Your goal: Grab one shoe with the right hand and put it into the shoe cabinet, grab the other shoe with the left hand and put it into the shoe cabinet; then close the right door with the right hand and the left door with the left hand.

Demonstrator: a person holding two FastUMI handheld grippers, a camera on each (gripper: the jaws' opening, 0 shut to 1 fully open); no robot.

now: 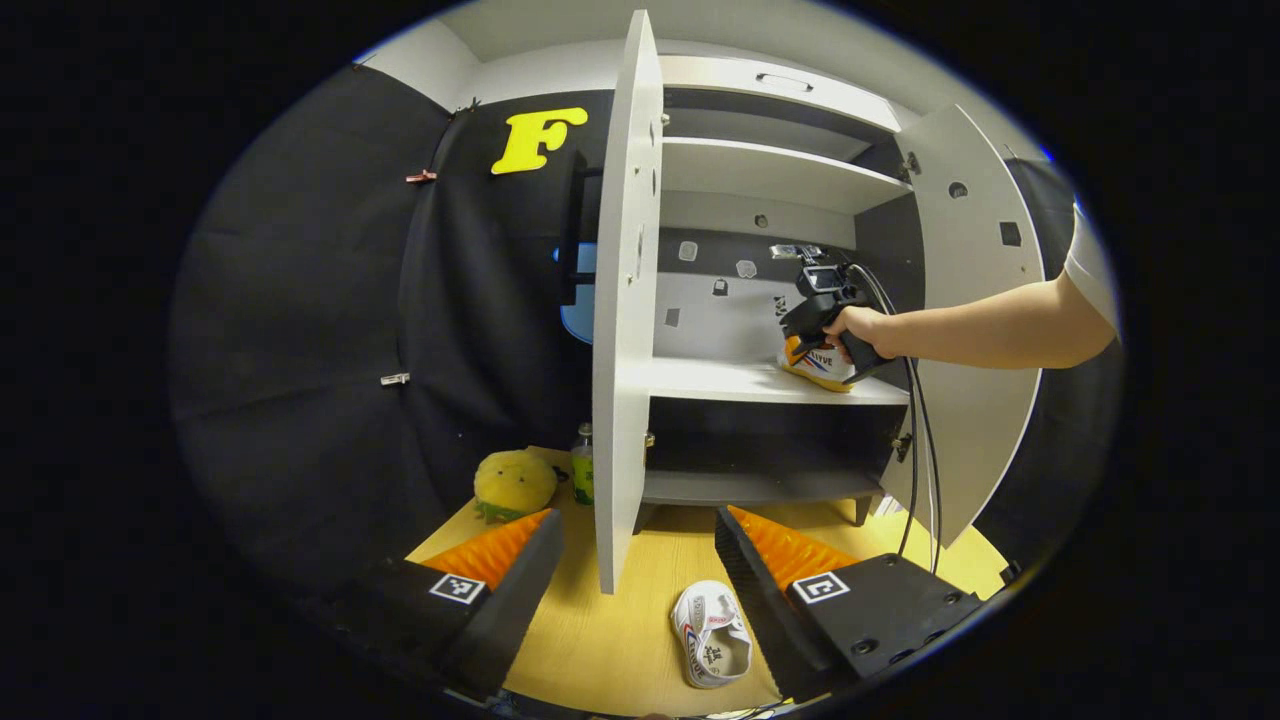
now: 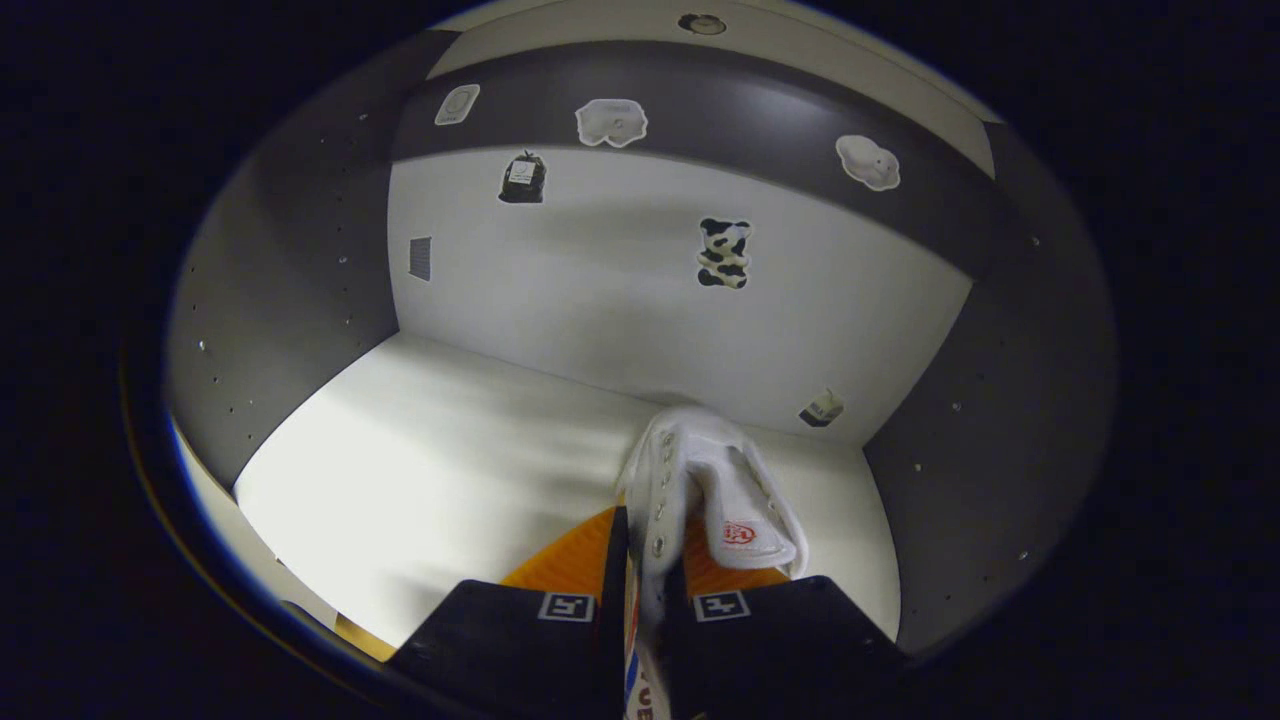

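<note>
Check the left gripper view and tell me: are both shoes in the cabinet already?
No: one shoe lies on the floor before the cabinet.

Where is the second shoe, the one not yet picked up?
In the left gripper view, the second shoe lies on the wooden floor before the open shoe cabinet, just inside the left gripper's right finger, near the left door's bottom edge.

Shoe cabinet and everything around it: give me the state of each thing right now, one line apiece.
Left door: open.
Right door: open.
Right gripper: shut on the first shoe, inside the cabinet over the middle shelf.
Second shoe: lying on the floor, not gripped.
Left gripper: open, empty.
Plush toy: sitting on the floor left of the cabinet.
</note>
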